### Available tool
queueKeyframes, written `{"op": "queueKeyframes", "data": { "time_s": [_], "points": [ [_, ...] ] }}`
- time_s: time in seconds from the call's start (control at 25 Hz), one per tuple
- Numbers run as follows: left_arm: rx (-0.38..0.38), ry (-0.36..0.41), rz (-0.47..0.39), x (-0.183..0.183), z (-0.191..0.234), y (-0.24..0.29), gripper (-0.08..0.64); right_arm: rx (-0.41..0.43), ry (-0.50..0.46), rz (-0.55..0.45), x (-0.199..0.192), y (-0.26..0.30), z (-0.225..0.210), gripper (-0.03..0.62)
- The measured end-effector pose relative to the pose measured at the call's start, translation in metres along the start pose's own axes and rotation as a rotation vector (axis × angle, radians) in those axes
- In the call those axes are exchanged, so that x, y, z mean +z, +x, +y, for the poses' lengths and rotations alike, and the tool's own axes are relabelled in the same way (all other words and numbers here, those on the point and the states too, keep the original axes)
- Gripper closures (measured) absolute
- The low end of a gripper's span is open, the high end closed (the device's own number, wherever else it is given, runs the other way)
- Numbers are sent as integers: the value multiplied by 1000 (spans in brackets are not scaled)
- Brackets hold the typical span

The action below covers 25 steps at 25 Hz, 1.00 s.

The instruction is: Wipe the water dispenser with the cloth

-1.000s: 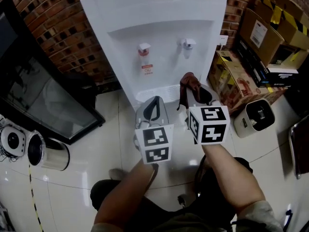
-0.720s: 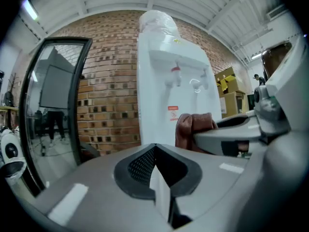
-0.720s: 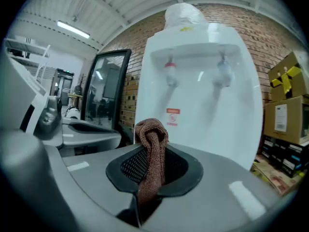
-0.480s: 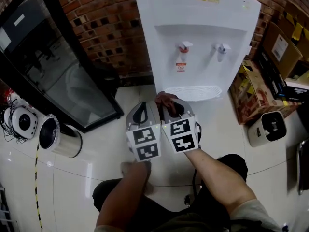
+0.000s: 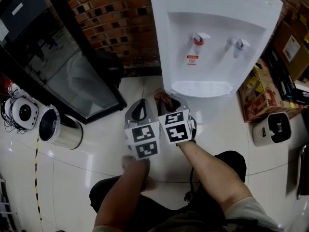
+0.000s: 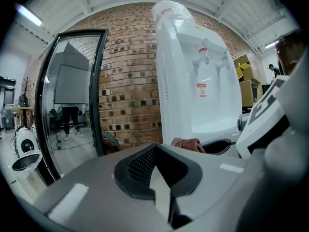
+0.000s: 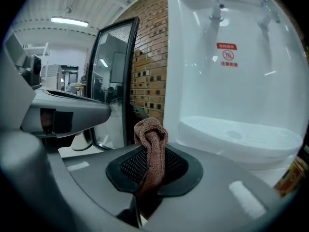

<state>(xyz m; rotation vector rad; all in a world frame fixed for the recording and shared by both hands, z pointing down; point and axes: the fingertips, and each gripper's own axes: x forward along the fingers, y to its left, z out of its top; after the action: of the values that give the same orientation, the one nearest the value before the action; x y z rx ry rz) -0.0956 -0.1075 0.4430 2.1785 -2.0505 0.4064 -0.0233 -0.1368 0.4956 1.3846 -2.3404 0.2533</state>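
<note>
Right gripper (image 5: 168, 105) – jaws pressed together on the brown cloth (image 5: 163, 97). The right gripper view shows the cloth (image 7: 150, 141) pinched between the pads, with a rolled fold standing up above them. Left gripper (image 5: 141, 106) – jaws together, nothing between them in the left gripper view. It sits just beside the right one, markers nearly touching.

Position: both grippers are low over the pale floor in front of the water dispenser (image 5: 217, 37), below and to the left of its drip tray (image 5: 202, 88) in the head view. The cloth is near the cabinet's lower left corner but apart from it, with no contact on any white surface. From the left gripper (image 6: 157, 175) the cloth (image 6: 188, 144) shows as a small brown lump ahead of the dispenser (image 6: 193, 86).

Progress, as judged: the cloth is in hand, so the pick-up part is done. Nothing in these views tells whether any panel has been wiped. The front recess, both taps (image 5: 199, 36) and the tray (image 7: 241, 134) look uniformly white, with no streaks, wet marks or dirt to read.

Left to do, on this evidence: bring the cloth against the dispenser (image 7: 231, 81) and rub. The lower front and left side are the nearest surfaces.
</note>
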Motion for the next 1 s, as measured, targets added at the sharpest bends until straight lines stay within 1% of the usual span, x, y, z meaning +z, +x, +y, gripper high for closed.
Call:
{"op": "queueKeyframes", "data": {
  "time_s": [0.24,0.52,1.0],
  "points": [
    [-48,11,3,0,-23,8,560,-47,47,14,-5,-10,-28,520],
    [-90,11,5,2,-48,9,560,-85,44,41,-19,-22,-50,520],
    [-182,39,-7,7,-97,12,560,-141,41,70,-33,-44,-87,518]
  ]
}}
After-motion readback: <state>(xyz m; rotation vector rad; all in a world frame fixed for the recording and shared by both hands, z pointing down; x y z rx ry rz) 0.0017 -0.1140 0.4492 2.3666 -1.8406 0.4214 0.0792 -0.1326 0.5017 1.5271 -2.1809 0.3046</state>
